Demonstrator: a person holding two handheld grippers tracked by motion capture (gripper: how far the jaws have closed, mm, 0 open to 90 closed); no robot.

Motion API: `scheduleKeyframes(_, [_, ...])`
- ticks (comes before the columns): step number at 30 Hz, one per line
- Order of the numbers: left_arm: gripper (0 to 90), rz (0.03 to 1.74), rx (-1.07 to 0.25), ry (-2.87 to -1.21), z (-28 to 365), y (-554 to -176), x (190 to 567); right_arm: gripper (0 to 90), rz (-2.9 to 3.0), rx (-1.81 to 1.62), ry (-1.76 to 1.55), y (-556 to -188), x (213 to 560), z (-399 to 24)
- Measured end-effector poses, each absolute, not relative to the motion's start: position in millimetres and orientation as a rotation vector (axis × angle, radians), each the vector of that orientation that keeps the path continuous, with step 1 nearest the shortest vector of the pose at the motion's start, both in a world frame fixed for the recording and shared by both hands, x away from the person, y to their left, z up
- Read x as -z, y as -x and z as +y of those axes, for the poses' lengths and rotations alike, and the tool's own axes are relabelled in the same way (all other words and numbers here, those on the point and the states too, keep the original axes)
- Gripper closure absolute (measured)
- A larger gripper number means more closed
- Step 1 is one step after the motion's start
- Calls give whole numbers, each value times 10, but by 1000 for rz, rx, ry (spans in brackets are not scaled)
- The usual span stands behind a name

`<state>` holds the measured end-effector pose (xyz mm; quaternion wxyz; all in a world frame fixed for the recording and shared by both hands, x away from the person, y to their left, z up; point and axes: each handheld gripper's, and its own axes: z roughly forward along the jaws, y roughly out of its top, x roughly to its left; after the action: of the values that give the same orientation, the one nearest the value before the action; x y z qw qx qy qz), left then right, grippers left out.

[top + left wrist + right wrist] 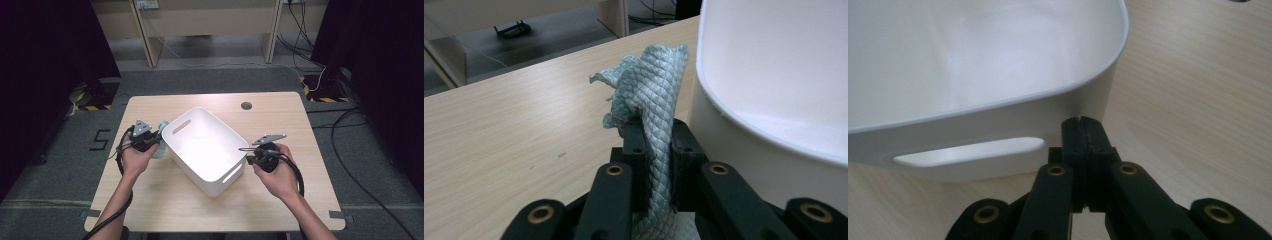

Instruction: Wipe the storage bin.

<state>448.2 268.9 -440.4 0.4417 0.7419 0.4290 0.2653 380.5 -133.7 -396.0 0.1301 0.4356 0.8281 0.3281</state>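
A white plastic bin [206, 150] with slot handles sits at an angle in the middle of the wooden table [280, 107]. My left gripper [152, 139] is just left of the bin, shut on a pale blue-green quilted cloth [655, 102] that stands up from between its jaws, close beside the bin's wall [734, 150]. In the high view the cloth [161, 145] shows as a small pale bundle next to the bin's left corner. My right gripper [1083, 131] is shut with nothing in it, its tips against or just short of the bin's near end wall [998, 125], right of a handle slot [968, 152].
A small dark round hole [246, 105] marks the table's far side. Black cables [295, 172] trail from both grippers along the forearms. Beyond the table lie grey floor, wooden furniture legs [145, 35] and loose cables.
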Motion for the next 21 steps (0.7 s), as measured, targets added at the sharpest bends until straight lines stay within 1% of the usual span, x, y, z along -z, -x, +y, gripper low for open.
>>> scheduleKeyframes(6, [811, 1009, -638, -1866, 2673, -4316, 4402, 900, 2300, -892, -1260, -3961, 3932, -1312])
scheduleKeyframes(9, [811, 979, -621, -1871, 2653, -4223, 4402, 900, 2253, -942, -1300, -4060, 3919, -1323])
scheduleKeyframes(15, [811, 927, -664, -1919, 2519, -4060, 4368, 900, 2172, -941, -1362, -4161, 3907, -1323])
scheduleKeyframes(18, [810, 910, -649, -1924, 2469, -3973, 4372, 900, 2153, -946, -1389, -4183, 3907, -1380])
scheduleKeyframes(19, [809, 912, -641, -1919, 2456, -3944, 4376, 895, 2143, -953, -1406, -4189, 3906, -1402])
scheduleKeyframes(21, [807, 920, -641, -1905, 2441, -3893, 4391, 826, 2124, -978, -1437, -4211, 3905, -1465])
